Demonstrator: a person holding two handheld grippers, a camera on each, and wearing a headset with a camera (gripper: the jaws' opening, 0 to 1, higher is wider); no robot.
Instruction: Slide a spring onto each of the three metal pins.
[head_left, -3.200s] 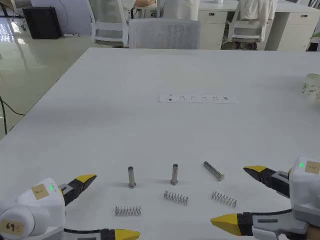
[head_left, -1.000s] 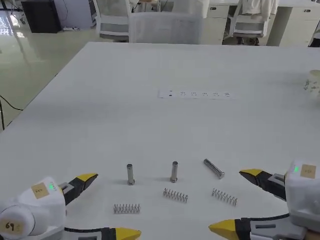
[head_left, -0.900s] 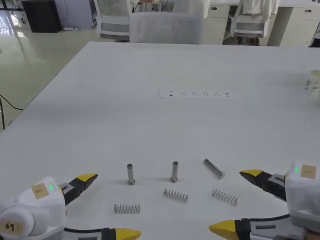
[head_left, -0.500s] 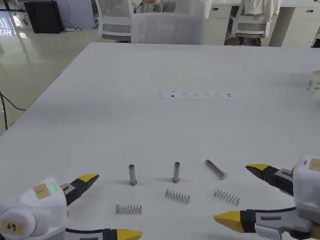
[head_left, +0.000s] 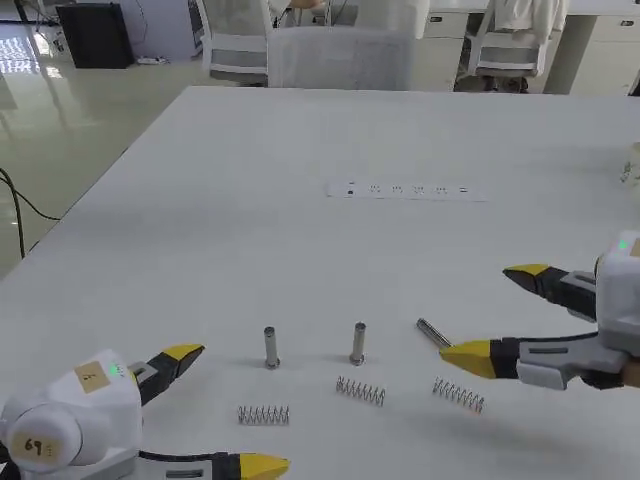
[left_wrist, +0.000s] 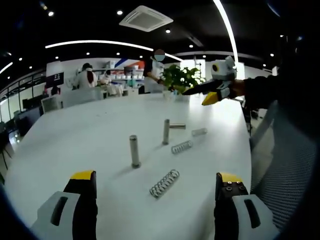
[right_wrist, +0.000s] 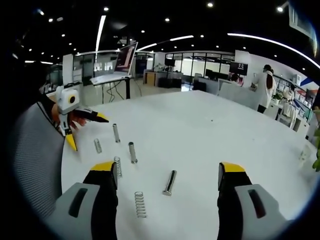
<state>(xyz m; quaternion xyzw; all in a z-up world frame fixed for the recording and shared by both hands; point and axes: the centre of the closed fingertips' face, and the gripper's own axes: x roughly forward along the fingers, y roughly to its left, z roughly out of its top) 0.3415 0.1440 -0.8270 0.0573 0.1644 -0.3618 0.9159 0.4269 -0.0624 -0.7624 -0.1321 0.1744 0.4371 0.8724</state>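
Jaws of the left gripper (head_left: 225, 410) and the right gripper (head_left: 478, 312) stand spread wide, gripping nothing. None of the 3 springs is on a pin, so I judge all 3 fittings are left to do. 2 pins stand upright, the left pin (head_left: 270, 347) and the middle pin (head_left: 359, 342); the third pin (head_left: 432, 332) lies on its side. Loose just in front of each lies the left spring (head_left: 264, 414), the middle spring (head_left: 361, 391) and the right spring (head_left: 459, 396), all on the white table (head_left: 300, 200). In the right gripper view the third pin lies ahead between that gripper's jaws, the right spring nearer its left jaw. In the left gripper view the left spring lies ahead between the jaws, the left pin just beyond it.
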